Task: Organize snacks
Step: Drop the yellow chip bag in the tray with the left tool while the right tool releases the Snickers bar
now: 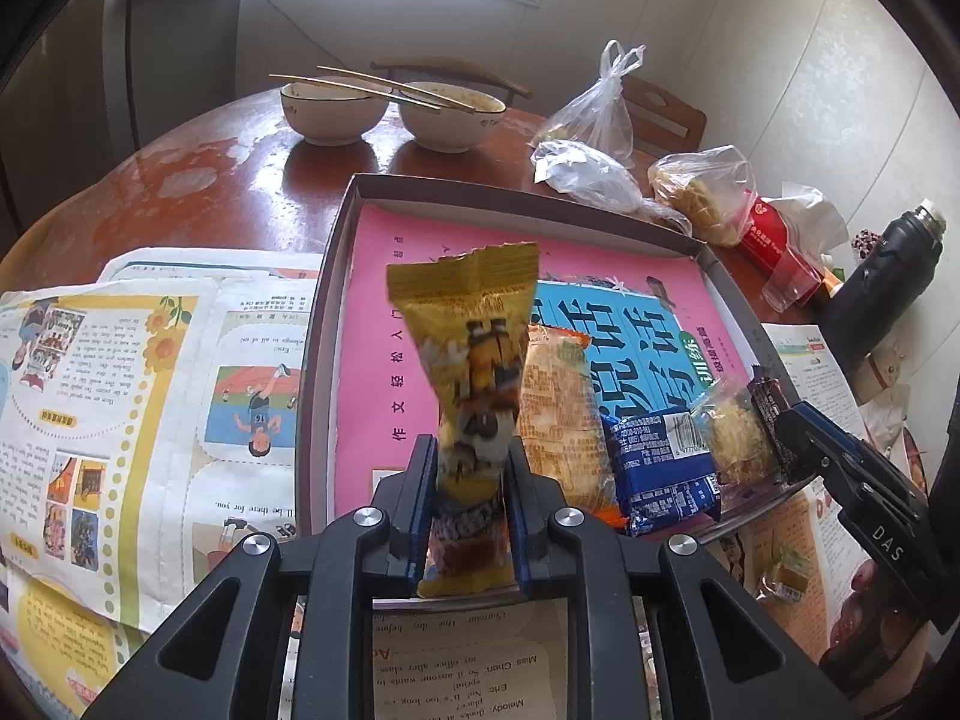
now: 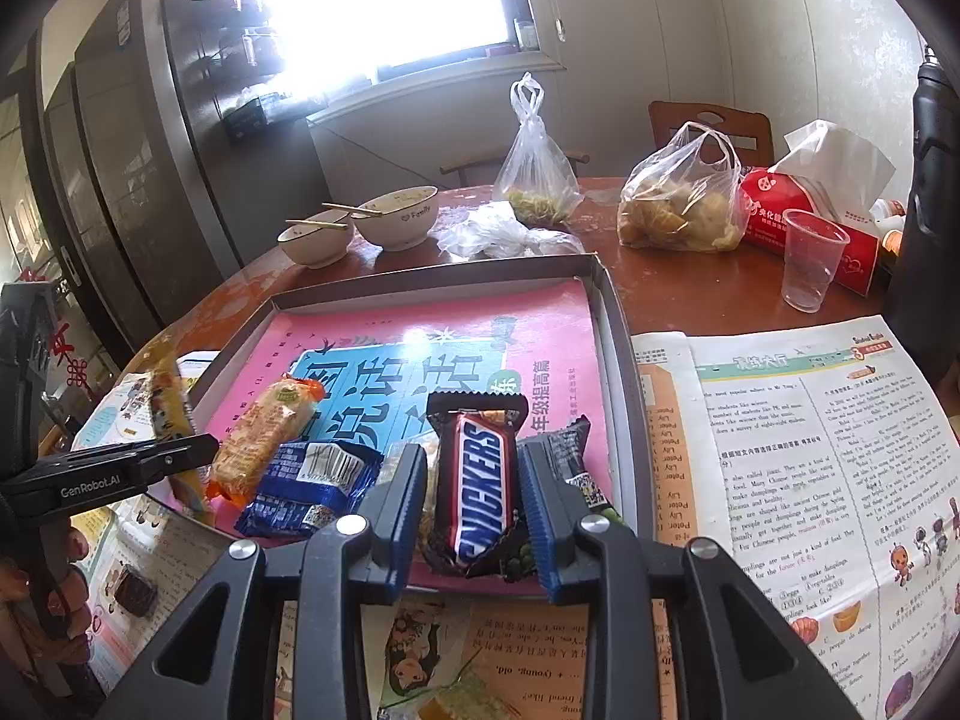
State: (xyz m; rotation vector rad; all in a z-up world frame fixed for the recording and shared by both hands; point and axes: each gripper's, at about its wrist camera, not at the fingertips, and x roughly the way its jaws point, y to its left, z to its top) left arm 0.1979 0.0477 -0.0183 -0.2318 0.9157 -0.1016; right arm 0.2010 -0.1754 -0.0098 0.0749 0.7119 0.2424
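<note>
Left wrist view: the left tool (image 1: 471, 480) squeezes a yellow snack pack (image 1: 474, 354) that stands up over the near edge of the shallow box (image 1: 336, 276). Inside the box a pink book (image 1: 384, 312) lies flat, and its far half is bare. An orange pack (image 1: 555, 414), a blue pack (image 1: 660, 468) and a clear cake pack (image 1: 741, 438) lie side by side along the near edge. Papers (image 1: 120, 384) cover the desk (image 1: 198, 174) on the left. Two bowls (image 1: 390, 111) stand past the box, well apart from it.

Right wrist view: the right tool (image 2: 474, 498) sits around a Snickers bar (image 2: 480, 486) at the near box wall, its pads right by the wrapper with hardly any gap. A dark pack (image 2: 570, 462) touches the right finger. Plastic bags (image 2: 678, 204) and a clear cup (image 2: 810, 258) stand behind, near the desk's far side.
</note>
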